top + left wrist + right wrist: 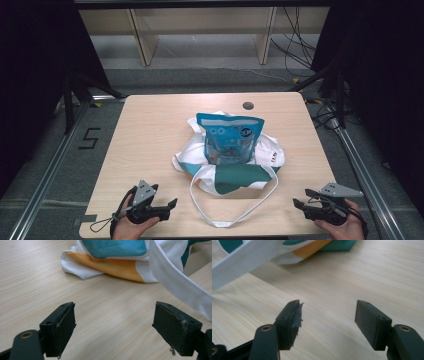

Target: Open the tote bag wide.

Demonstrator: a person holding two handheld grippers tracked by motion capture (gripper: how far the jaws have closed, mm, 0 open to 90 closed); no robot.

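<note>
Right now I hold both grippers spread and empty at the near edge: left gripper [172, 205], right gripper [299, 201]. Between them, the tote bag [235, 172] lies mid-table, its strap loop [220, 222] nearer my left.

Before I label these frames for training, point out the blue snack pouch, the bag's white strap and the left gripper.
blue snack pouch [229, 139], high view, middle of its front.
white strap [234, 220], high view, near loop.
left gripper [172, 206], high view, between its open jaw tips.
</note>
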